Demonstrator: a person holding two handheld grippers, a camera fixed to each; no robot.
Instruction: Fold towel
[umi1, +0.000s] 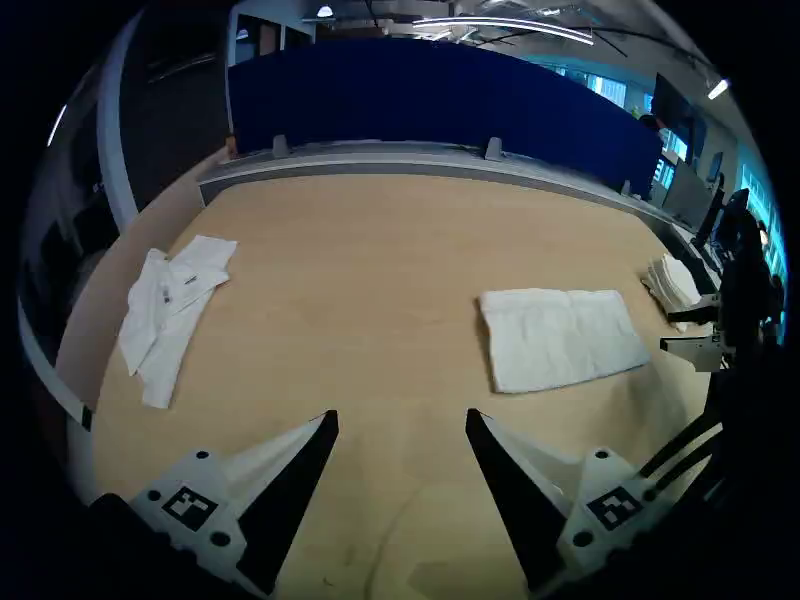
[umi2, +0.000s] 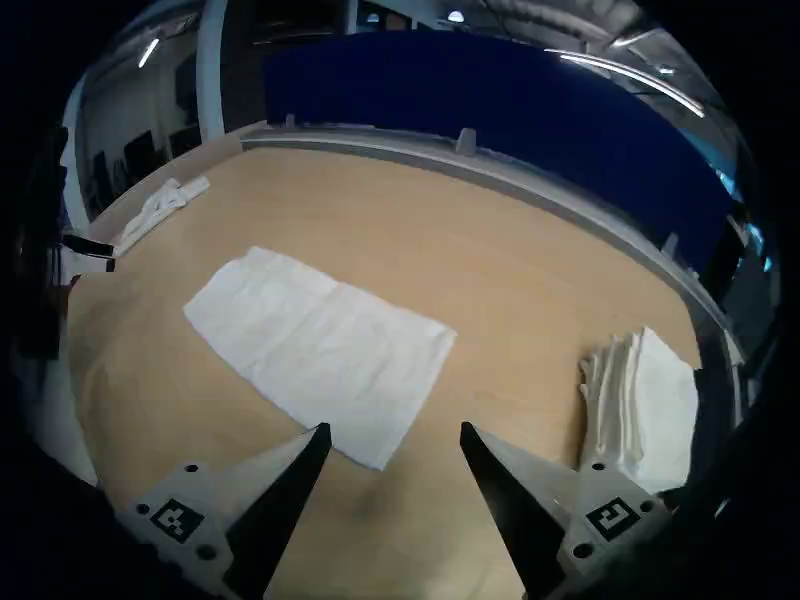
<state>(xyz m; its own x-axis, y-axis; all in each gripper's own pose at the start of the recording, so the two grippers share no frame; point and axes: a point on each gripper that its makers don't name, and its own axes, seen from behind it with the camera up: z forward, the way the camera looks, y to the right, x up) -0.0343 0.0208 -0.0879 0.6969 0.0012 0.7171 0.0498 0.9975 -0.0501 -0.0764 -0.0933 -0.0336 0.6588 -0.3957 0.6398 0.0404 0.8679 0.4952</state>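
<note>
Flat towel (umi1: 560, 338): one, spread on wooden table (umi1: 380, 250)
Crumpled towel (umi1: 170, 300): one, well apart
Folded stack (umi2: 645, 405): one, table edge
Left gripper (umi1: 400, 415): jaws apart, empty
Right gripper (umi2: 393, 427): jaws apart, empty

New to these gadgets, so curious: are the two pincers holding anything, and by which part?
Nothing is held. The left gripper and right gripper are both open, and the flat towel lies loose on the table, gripped by neither.

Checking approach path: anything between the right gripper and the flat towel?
Nothing visible. The right gripper is open, facing the near corner of the flat towel across bare table; the folded stack lies off to the side.
</note>
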